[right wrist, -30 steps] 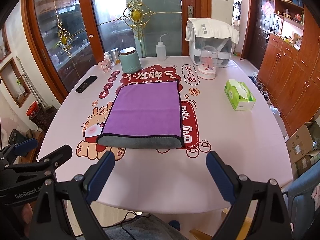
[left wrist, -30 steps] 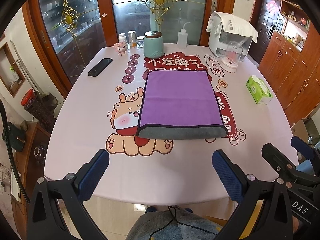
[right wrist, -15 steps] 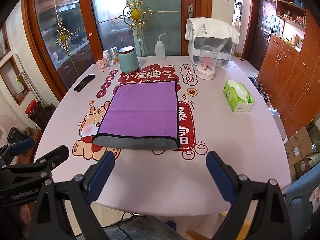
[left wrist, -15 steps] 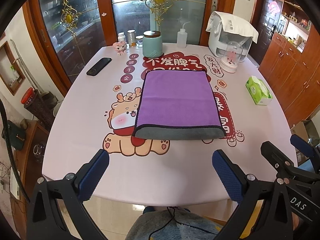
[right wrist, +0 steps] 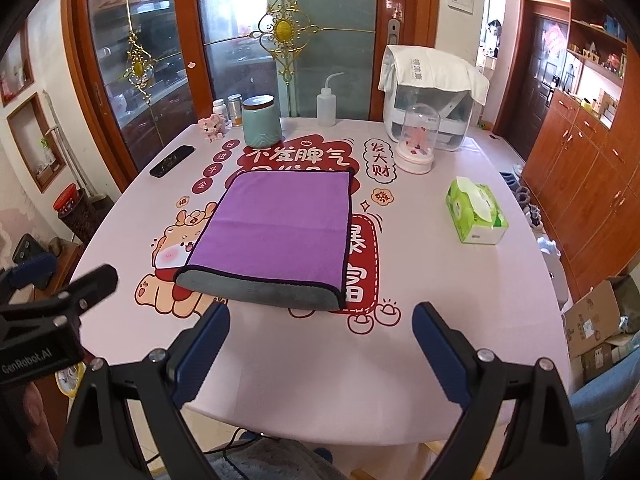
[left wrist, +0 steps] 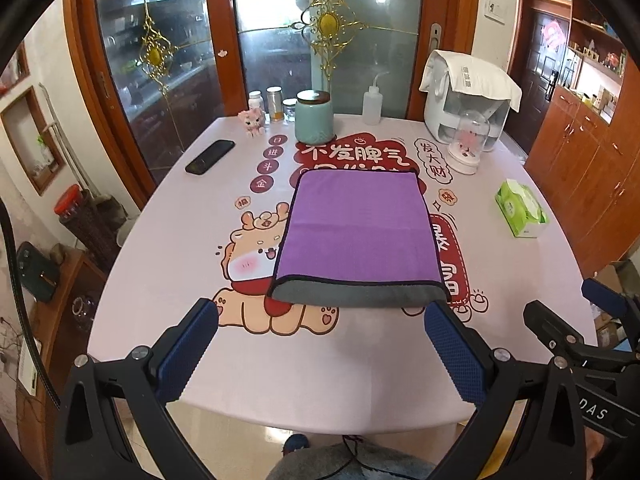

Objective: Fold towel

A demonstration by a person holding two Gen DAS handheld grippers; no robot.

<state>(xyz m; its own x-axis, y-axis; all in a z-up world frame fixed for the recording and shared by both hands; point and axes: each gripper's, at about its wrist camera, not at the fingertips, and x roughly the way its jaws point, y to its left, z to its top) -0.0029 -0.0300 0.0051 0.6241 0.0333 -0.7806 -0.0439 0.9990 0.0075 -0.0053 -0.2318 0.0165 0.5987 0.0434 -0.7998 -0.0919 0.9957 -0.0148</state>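
A purple towel [left wrist: 356, 228] with a grey underside lies folded flat in the middle of the pink table [left wrist: 160, 240]; its grey folded edge faces me. It also shows in the right wrist view [right wrist: 280, 224]. My left gripper [left wrist: 320, 356] is open and empty, above the table's near edge, short of the towel. My right gripper [right wrist: 320, 356] is open and empty too, just short of the towel's near edge. Each gripper shows at the side of the other's view.
At the back stand a teal jar [left wrist: 314, 116], a squeeze bottle [left wrist: 372, 104], small jars, a pink toy [left wrist: 252, 122], a white appliance [left wrist: 468, 104] and a glass dome [left wrist: 470, 144]. A phone [left wrist: 210, 157] lies back left. A green tissue box [left wrist: 520, 212] sits right.
Both grippers have moved forward a little toward the towel, which looks larger and nearer. The towel itself has not moved. Both stay open.
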